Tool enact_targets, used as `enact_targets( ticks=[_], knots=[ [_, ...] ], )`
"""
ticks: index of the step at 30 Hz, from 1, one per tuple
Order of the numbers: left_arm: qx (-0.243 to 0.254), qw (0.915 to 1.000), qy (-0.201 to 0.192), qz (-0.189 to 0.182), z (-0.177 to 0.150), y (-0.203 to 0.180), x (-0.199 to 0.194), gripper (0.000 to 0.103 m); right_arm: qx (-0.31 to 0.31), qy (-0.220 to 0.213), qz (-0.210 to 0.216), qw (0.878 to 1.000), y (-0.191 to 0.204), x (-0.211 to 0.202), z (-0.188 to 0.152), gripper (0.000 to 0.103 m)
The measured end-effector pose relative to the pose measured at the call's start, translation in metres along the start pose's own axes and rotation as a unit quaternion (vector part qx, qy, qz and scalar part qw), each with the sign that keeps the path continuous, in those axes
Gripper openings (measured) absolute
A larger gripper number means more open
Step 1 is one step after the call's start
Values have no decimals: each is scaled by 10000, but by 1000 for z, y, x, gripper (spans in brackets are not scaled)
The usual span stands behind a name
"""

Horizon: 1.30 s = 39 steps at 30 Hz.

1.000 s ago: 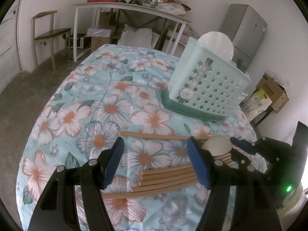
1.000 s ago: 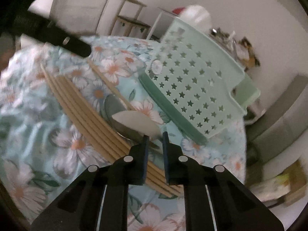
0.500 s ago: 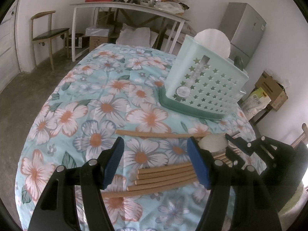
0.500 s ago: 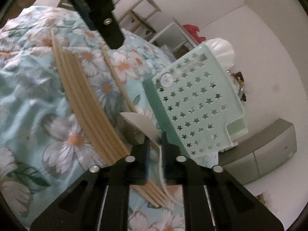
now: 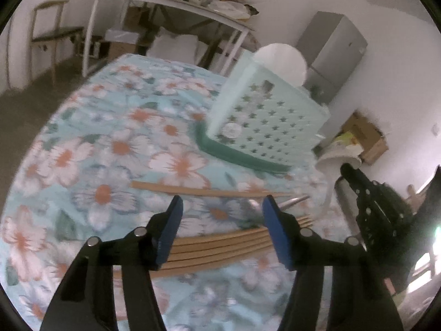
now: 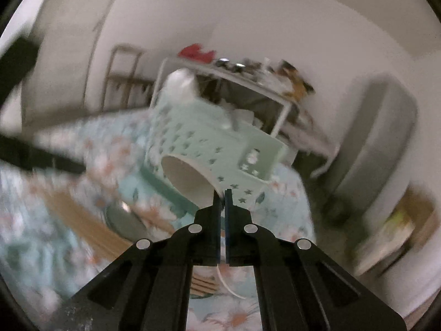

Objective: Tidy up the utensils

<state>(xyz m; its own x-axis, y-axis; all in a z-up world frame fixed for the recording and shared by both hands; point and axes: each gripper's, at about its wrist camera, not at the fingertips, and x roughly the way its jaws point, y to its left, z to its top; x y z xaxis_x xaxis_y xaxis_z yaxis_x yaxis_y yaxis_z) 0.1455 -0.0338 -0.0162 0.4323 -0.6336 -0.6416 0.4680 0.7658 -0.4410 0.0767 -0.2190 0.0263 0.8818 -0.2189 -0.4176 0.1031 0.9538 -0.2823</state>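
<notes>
My left gripper (image 5: 222, 202) hovers over a bundle of wooden chopsticks (image 5: 220, 245) on the floral cloth. Its jaws are closing and the pads touch nothing. One more chopstick (image 5: 206, 191) lies apart just beyond the fingertips. A metal spoon (image 5: 292, 201) lies by the bundle's right end and also shows blurred in the right wrist view (image 6: 124, 218). My right gripper (image 6: 222, 193) is shut on the handle of a white spoon (image 6: 187, 176), held up in the air before the mint star-holed basket (image 6: 220, 149). The left wrist view shows that gripper (image 5: 347, 171) with the white spoon (image 5: 339, 160) at the right.
The mint basket (image 5: 264, 127) stands on a darker green tray (image 5: 239, 157) at the table's far right, with a white plate (image 5: 284, 60) upright in it. Beyond are a cluttered white table (image 5: 171, 2), a chair (image 5: 46, 30), a grey fridge (image 5: 333, 49) and cardboard boxes (image 5: 366, 135).
My right gripper closed on the white spoon and lifted it off the table, uncovering the metal spoon beneath. My left jaws narrowed a little above the chopsticks.
</notes>
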Motion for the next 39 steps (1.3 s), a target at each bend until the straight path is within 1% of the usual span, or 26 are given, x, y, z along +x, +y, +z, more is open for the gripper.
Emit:
enact_targets(
  ticks=[2,4,5,8,11,13,15,17,18,20,21,23,26,28,31,39],
  knots=[
    [-137,9994,106,-285,1,-2,5,52,811,-5,233,9964,-20,-4,3,0],
    [-276,9979,285,-512,2,-3,14,48,1321,-27,410,9904,-32,-10,2,0],
    [-323,9973,357,-562,2,-4,18,47,1618,-20,510,9855,-39,-12,0,0],
    [-486,9949,622,-634,1,-6,32,43,2082,-39,612,9762,-44,-23,-11,1],
    [-614,9927,827,-629,-2,-9,45,42,2331,-54,704,9699,-50,-27,-20,1],
    [-687,9915,947,-578,-4,-10,54,42,2363,-85,714,9690,-49,-31,-25,1],
    [-739,9905,1035,-519,-4,-12,61,40,2357,-114,709,9692,-48,-36,-27,1],
    [-746,9908,1051,-408,-4,-15,65,32,2366,-126,721,9688,-48,-38,-27,1],
    [-755,9909,1056,-359,-3,-15,67,30,2380,-132,729,9684,-48,-39,-27,1],
    [-811,9904,1082,-283,-4,-17,71,22,2377,-134,722,9686,-47,-39,-27,1],
    [-817,9905,1080,-245,-4,-16,73,20,2377,-128,731,9685,-47,-38,-27,1],
    [-791,9912,1045,-177,-5,-17,76,10,2388,-127,734,9682,-48,-40,-28,1],
    [-688,9932,933,-95,-4,-21,74,4,2419,-132,745,9674,-49,-41,-28,1],
    [-618,9943,866,-58,-1,-25,72,2,2447,-139,749,9666,-51,-43,-29,1],
    [-523,9960,727,20,2,-28,64,2,2466,-141,759,9660,-50,-44,-29,1],
    [-315,9988,346,160,7,-25,29,1,2442,-133,776,9665,-50,-44,-29,1]
  ],
)
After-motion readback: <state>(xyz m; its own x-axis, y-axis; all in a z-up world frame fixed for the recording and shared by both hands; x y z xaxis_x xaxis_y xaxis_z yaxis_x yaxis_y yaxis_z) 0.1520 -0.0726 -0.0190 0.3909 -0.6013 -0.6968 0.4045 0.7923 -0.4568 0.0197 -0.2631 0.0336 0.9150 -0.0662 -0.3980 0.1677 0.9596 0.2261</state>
